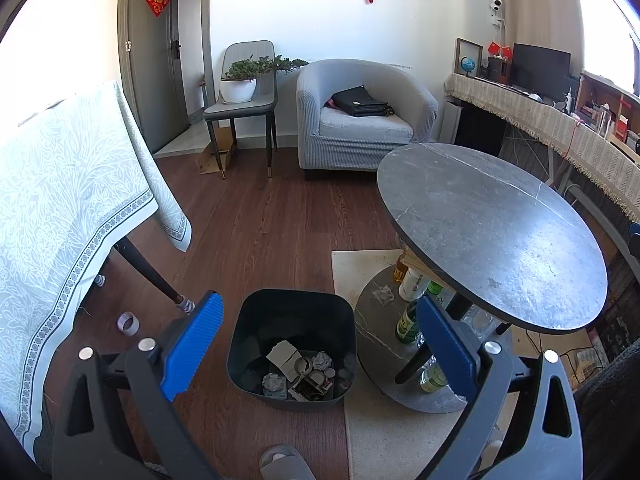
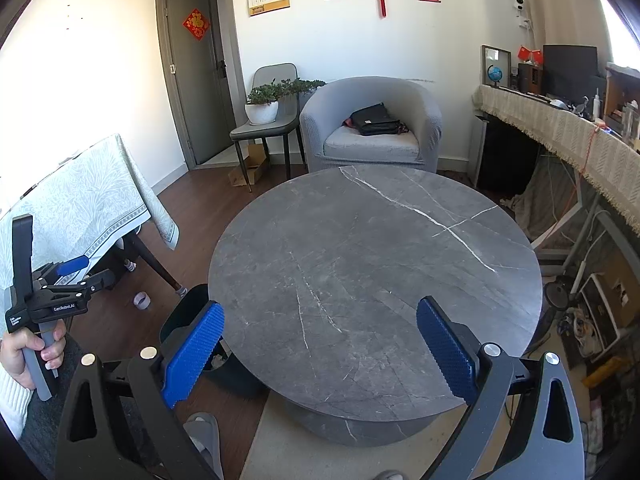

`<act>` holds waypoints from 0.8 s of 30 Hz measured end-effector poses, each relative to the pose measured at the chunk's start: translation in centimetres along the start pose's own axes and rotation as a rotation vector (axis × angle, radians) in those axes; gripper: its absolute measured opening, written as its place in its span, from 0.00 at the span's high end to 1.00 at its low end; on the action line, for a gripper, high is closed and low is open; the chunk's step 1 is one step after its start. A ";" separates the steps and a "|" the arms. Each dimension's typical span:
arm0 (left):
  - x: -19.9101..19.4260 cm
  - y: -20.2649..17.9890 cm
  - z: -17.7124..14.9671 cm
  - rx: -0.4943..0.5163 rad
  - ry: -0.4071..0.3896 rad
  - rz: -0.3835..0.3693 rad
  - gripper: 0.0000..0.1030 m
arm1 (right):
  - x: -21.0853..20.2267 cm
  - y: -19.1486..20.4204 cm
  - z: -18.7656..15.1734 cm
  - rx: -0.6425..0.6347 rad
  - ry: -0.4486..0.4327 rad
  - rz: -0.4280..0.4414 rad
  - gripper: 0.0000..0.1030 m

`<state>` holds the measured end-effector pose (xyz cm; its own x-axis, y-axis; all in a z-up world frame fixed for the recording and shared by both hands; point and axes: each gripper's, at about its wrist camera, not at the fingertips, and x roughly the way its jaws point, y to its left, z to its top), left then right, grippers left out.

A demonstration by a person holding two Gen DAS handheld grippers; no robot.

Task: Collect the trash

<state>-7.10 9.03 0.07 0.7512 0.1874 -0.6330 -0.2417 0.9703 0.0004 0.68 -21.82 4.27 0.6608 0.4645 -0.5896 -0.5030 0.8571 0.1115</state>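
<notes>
Blue-padded fingers of the left gripper point(image 1: 318, 340) fill the bottom of the left wrist view, spread wide apart and grasping nothing. Between them, on the wooden floor, stands the dark trash bin point(image 1: 293, 312), just beside the lower shelf of the round marble table point(image 1: 492, 236). Inside the bin lies the collected trash point(image 1: 302, 372): crumpled paper balls, torn card and small round scraps. On the table's lower shelf point(image 1: 376, 332), right of the bin, a crumpled tissue point(image 1: 384, 294) rests near several bottles point(image 1: 412, 284). Left of the bin, a roll of tape point(image 1: 129, 323) lies on the floor by the leg of a cloth-covered table point(image 1: 68, 200). Behind the bin, by the far wall, stand a grey armchair point(image 1: 366, 120) with a black bag point(image 1: 362, 102) on its seat and a chair bearing a potted plant point(image 1: 240, 80).

From the right wrist view, the right gripper point(image 2: 320, 344) hangs over the near edge of the round marble table, its fingers likewise released and wide, holding nothing. The tabletop shows only pale veins. Left of the table, the bin's rim point(image 2: 188, 308) peeks out behind the left finger. Farther left of the bin, a hand point(image 2: 24, 354) grips the handle of the left gripper.
</notes>
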 end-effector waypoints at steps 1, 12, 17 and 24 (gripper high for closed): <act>0.0 0.0 0.0 0.000 0.001 0.000 0.04 | 0.0 0.0 0.0 0.000 0.001 0.000 0.05; -0.1 -0.1 0.0 0.001 -0.002 -0.001 0.04 | 0.0 0.1 0.0 0.000 0.000 -0.001 0.05; -0.1 -0.1 0.1 -0.003 0.000 -0.003 0.04 | 0.0 0.1 0.0 0.001 0.000 -0.001 0.05; -0.1 -0.1 0.1 -0.002 -0.003 -0.002 0.04 | 0.0 0.2 0.0 -0.001 0.001 -0.001 0.05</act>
<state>-7.09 8.93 0.26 0.7531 0.1862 -0.6310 -0.2416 0.9704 -0.0019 0.56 -21.62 4.31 0.6605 0.4635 -0.5907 -0.5028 0.8573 0.1104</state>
